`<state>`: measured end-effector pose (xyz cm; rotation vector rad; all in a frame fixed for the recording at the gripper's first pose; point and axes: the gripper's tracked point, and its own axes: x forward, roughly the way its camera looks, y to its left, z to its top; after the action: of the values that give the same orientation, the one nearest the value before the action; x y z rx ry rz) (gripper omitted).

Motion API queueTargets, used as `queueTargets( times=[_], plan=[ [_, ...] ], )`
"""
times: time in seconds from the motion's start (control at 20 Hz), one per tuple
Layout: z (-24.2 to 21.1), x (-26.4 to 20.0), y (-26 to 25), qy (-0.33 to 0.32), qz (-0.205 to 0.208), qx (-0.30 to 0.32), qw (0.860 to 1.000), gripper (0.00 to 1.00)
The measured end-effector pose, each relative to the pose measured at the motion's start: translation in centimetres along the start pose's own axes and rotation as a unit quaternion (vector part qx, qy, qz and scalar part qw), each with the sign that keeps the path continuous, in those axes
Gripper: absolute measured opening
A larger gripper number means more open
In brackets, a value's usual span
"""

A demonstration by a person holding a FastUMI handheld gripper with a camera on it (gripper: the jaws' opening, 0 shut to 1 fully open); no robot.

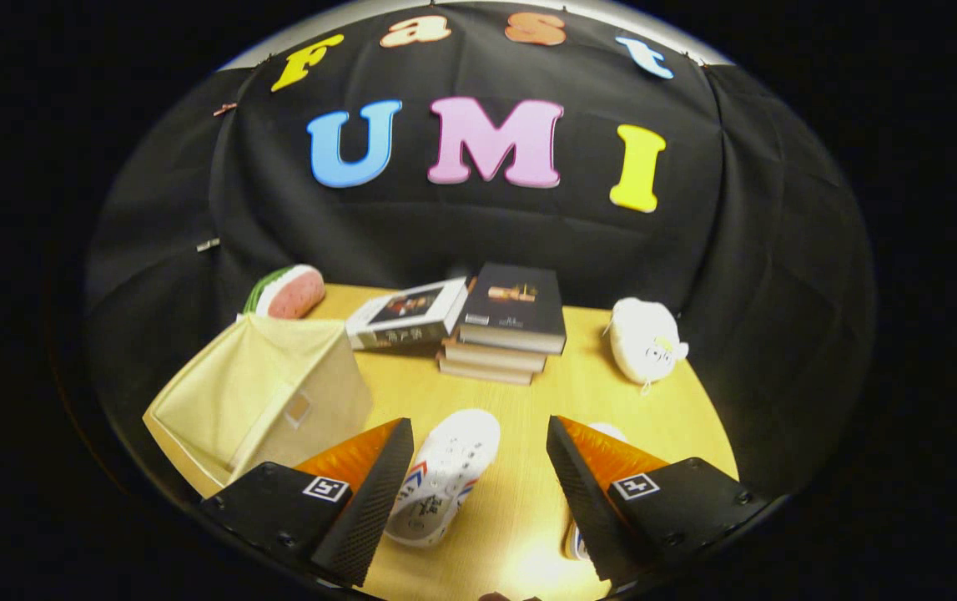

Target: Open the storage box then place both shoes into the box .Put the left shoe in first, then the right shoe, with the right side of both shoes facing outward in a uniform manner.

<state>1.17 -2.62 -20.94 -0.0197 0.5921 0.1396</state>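
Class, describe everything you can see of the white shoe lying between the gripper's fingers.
The white shoe lies on its side on the wooden table, its dotted white sole facing up, with red and blue stripes along its side. It sits between the open gripper fingers, nearer the left finger, untouched. The yellow fabric storage box stands to its left.

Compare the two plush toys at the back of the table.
The watermelon plush is red with a green rind; the white plush is plain white with a small face. The watermelon plush sits behind the storage box; the white plush stands apart, right of the books. The gripper is open.
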Motion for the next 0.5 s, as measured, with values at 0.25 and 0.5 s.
queueTargets(
  times=[0.25,0.5],
  plan=[
    [-7.2,4.3,0.9,0.107,0.032,0.006,0.994,0.98],
    [-10.3,7.4,1.9,0.165,0.05,0.032,0.985,0.99]
  ],
)
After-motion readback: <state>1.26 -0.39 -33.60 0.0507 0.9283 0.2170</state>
